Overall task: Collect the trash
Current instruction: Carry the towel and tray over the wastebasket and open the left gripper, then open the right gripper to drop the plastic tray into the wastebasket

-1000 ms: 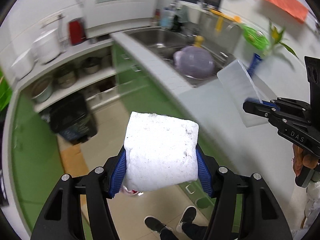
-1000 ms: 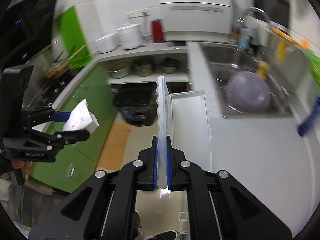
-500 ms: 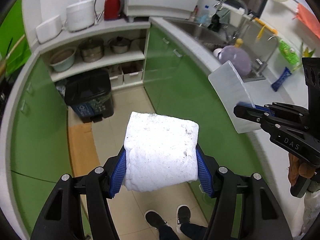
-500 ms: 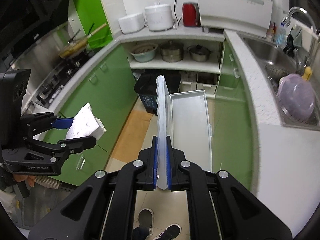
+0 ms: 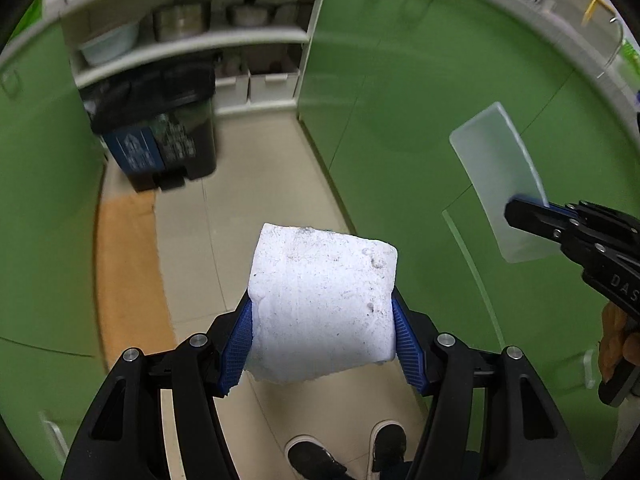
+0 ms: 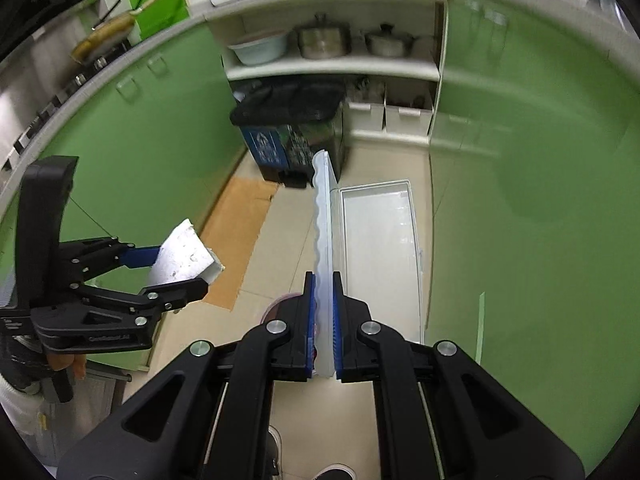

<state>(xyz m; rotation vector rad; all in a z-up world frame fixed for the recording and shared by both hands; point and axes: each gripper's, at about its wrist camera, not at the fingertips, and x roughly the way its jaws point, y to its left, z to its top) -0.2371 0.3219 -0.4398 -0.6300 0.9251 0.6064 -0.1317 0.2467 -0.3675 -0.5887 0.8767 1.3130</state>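
Observation:
My left gripper (image 5: 322, 340) is shut on a white foam block (image 5: 322, 304) speckled with dirt, held above the kitchen floor; it also shows in the right wrist view (image 6: 182, 258). My right gripper (image 6: 323, 322) is shut on a clear plastic clamshell box (image 6: 378, 240), pinching its upright lid edge while the tray half hangs open to the right. The box shows in the left wrist view (image 5: 500, 176) at the right. A black trash bin (image 5: 156, 128) with a blue label stands on the floor ahead by the shelves, also in the right wrist view (image 6: 294, 124).
Green cabinet fronts (image 5: 420, 100) curve along both sides of a narrow tiled floor (image 5: 240, 184). Open shelves (image 6: 336, 64) hold pots and a basin behind the bin. A brown cardboard sheet (image 6: 240, 236) lies on the floor at left. The person's shoes (image 5: 344, 452) are below.
Both grippers have tilted down and moved closer to the floor and the trash bin. The counter and sink have left view. Both grips are unchanged.

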